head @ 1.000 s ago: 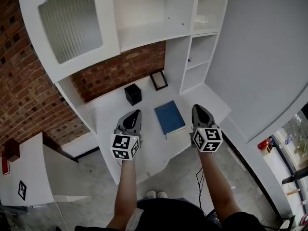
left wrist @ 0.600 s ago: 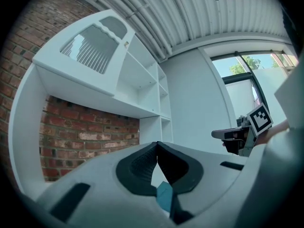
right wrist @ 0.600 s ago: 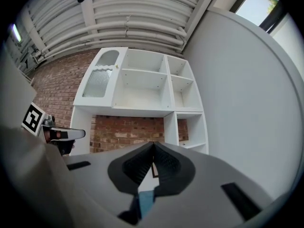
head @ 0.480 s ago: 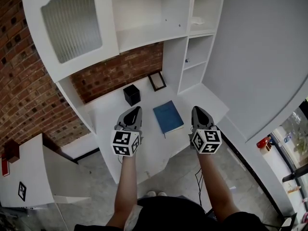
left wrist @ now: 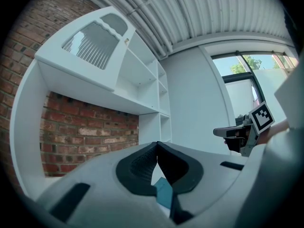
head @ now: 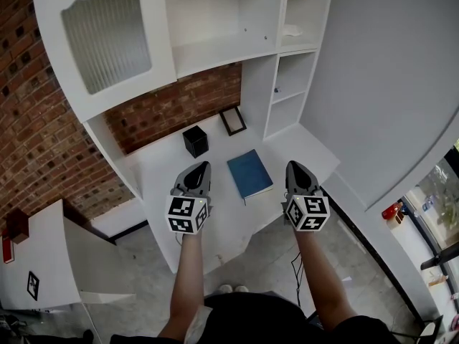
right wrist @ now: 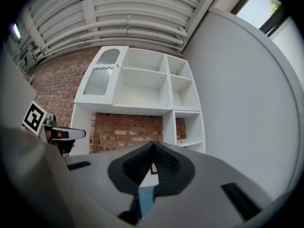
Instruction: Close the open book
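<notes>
A blue book [head: 249, 174] lies flat with its cover shut on the white desk [head: 161, 165], between my two grippers. My left gripper [head: 203, 165] is just left of the book, level, with its jaws meeting at the tips and nothing in them. My right gripper [head: 295, 165] is to the book's right, also shut and empty. In the left gripper view the closed tips [left wrist: 157, 144] sit above a slice of the book [left wrist: 164, 191]. The right gripper view shows its closed tips [right wrist: 153, 144] over the book [right wrist: 146, 198].
A black box [head: 195, 140] and a small dark picture frame [head: 234, 120] stand at the back of the desk against the brick wall [head: 172, 106]. White shelves [head: 290, 92] rise at the right, and a cabinet with a ribbed glass door [head: 107, 41] hangs at upper left.
The head view has drifted slightly. Both grippers and the book keep their places.
</notes>
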`<action>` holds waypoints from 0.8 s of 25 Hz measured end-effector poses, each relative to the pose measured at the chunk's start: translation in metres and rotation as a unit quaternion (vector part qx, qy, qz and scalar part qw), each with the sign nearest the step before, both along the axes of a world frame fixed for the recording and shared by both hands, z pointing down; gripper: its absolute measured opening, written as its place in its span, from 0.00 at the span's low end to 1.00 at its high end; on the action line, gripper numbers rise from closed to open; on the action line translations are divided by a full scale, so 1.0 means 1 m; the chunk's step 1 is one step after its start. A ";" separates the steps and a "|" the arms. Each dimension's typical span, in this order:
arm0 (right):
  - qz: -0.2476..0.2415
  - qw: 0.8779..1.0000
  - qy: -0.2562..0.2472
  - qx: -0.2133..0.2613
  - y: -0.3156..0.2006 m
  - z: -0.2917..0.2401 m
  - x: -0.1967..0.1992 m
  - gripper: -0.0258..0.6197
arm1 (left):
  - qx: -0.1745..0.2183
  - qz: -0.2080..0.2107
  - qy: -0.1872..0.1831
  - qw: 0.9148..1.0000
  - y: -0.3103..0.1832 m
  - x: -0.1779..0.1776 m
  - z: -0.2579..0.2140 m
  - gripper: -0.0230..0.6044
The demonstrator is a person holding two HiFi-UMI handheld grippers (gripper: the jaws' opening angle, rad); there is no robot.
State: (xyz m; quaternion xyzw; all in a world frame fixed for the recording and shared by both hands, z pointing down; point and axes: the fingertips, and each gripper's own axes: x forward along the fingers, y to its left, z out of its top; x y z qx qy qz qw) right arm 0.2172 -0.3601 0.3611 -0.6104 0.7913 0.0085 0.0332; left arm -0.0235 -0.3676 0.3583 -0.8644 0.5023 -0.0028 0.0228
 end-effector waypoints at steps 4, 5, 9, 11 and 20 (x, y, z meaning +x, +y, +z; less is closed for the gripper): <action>-0.003 1.000 0.004 -0.004 0.002 0.002 -0.001 0.04 | 0.000 -0.002 0.001 1.000 0.001 -0.001 0.000 0.05; -0.004 1.000 0.005 -0.004 0.002 0.003 -0.001 0.04 | 0.000 -0.003 0.001 1.000 0.001 -0.001 0.000 0.05; -0.008 1.000 0.004 -0.006 0.004 0.006 -0.003 0.04 | -0.004 -0.005 0.000 1.000 0.003 -0.001 0.005 0.05; -0.010 1.000 0.006 -0.007 0.004 0.006 -0.005 0.04 | -0.006 -0.004 0.000 1.000 0.004 -0.001 0.006 0.05; -0.016 1.000 0.010 -0.012 0.003 0.009 -0.010 0.04 | -0.011 -0.009 0.001 1.000 0.004 -0.005 0.009 0.05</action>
